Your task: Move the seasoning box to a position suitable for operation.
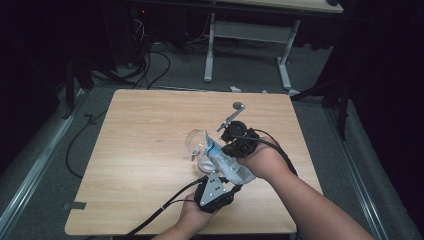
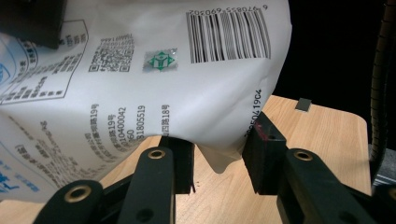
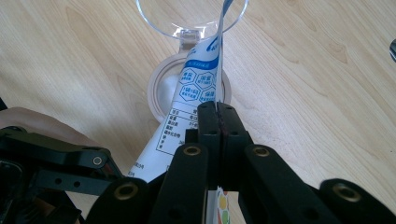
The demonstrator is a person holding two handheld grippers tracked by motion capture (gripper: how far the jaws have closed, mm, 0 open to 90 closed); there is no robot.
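Now pouring: right gripper is pinching the bag tilted over the jar; left gripper, jaws spread, is supporting the bag's bottom corner. Next probably calls for more tilting.

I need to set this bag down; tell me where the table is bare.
The table's whole left half is bare, as is the far strip behind the metal lever. Crowded: right of centre, where the bag, clear container, left gripper and right gripper bunch together.
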